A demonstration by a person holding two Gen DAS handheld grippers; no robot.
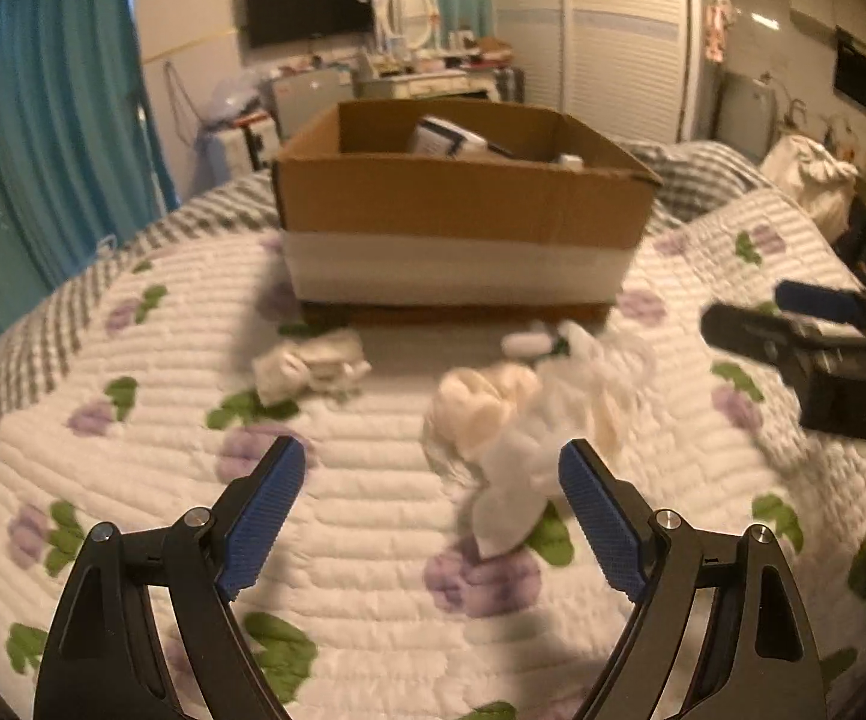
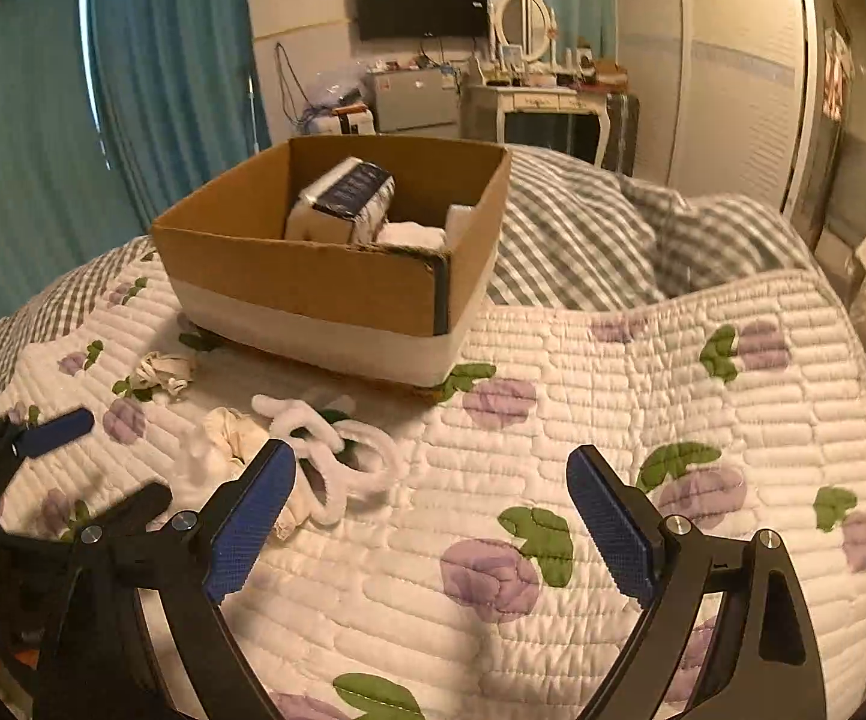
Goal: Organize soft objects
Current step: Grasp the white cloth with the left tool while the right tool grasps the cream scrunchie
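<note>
An open cardboard box (image 1: pixel 463 204) stands on the bed and holds a wrapped blue-and-white pack (image 1: pixel 442 138); the box also shows in the right wrist view (image 2: pixel 312 282). In front of it lie a small crumpled white cloth (image 1: pixel 306 369), a cream and white soft pile (image 1: pixel 511 420) and a fluffy white looped piece (image 2: pixel 330 456). My left gripper (image 1: pixel 429 507) is open and empty, just in front of the pile. My right gripper (image 2: pixel 429 510) is open and empty, over bare quilt to the right of the pile. It also shows in the left wrist view (image 1: pixel 751 312).
The bed has a white quilt (image 2: pixel 583 420) with purple flowers and a grey checked blanket (image 2: pixel 577 240) behind the box. Teal curtains (image 1: pixel 54 120) hang at the left. A dresser with a mirror (image 2: pixel 529 90) and a wall TV stand far behind.
</note>
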